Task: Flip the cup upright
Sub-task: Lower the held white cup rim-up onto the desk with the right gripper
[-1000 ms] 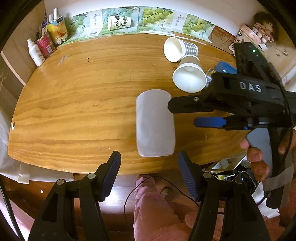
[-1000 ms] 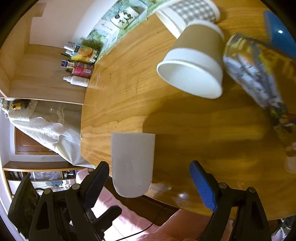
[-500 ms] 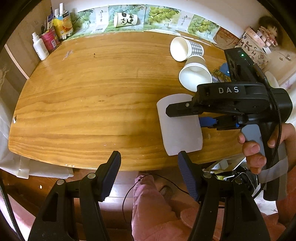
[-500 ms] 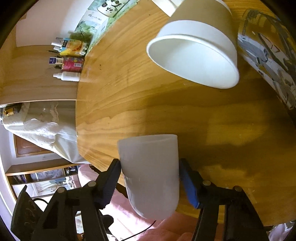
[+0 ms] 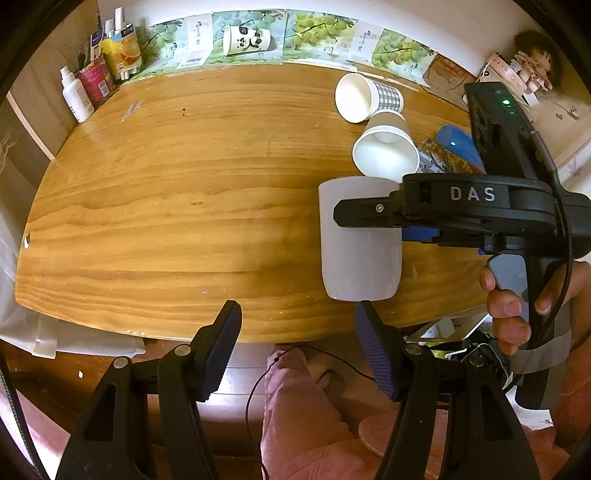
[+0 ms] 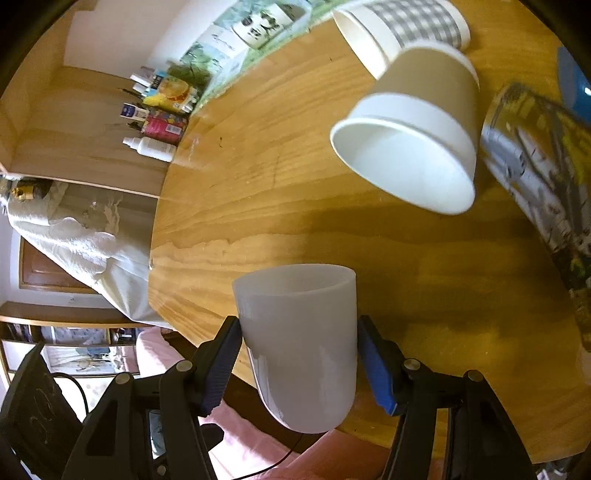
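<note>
My right gripper (image 6: 297, 363) pinches the white cup (image 6: 301, 343) near the table (image 5: 184, 206) front edge, mid-flip, I judge. Next I must turn its mouth up and set it down. My left gripper (image 5: 295, 350) hangs spread, empty.

Frosted white cup (image 6: 301, 343). Honey-brown wood-grain desk (image 5: 184, 206). Paper cup (image 6: 413, 26) with grey-white check band, white inside. Second paper cup (image 6: 417, 140) tan with white rim band. Panda-print cup (image 5: 247, 38), black on white. Right tool (image 6: 297, 365) black, one blue pad.
</note>
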`<action>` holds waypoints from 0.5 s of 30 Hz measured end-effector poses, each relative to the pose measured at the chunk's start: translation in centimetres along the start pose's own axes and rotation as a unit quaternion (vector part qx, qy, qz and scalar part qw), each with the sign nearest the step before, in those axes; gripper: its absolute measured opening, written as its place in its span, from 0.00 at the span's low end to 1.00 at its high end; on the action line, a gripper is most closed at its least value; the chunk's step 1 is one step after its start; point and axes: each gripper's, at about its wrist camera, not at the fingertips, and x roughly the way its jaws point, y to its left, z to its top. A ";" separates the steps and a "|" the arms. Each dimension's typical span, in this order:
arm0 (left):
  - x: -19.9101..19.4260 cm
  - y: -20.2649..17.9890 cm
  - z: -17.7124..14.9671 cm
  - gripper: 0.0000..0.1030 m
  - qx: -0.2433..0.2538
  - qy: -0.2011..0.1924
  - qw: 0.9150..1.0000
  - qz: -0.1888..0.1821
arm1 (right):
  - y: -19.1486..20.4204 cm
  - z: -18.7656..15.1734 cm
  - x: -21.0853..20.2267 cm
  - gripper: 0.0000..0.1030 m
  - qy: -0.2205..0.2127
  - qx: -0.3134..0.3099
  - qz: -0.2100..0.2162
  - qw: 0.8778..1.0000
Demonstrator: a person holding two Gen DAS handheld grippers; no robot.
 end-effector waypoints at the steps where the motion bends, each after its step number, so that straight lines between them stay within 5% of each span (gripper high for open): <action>1: 0.0 0.0 0.0 0.66 0.000 0.000 1.000 0.000 | 0.1 0.0 -0.1 0.61 -0.004 -0.004 0.001 1.000; 15: 0.2 -0.5 -1.0 0.66 -0.007 -0.002 1.000 0.006 | 1.3 -2.6 -3.0 0.61 -0.132 -0.121 -0.036 0.983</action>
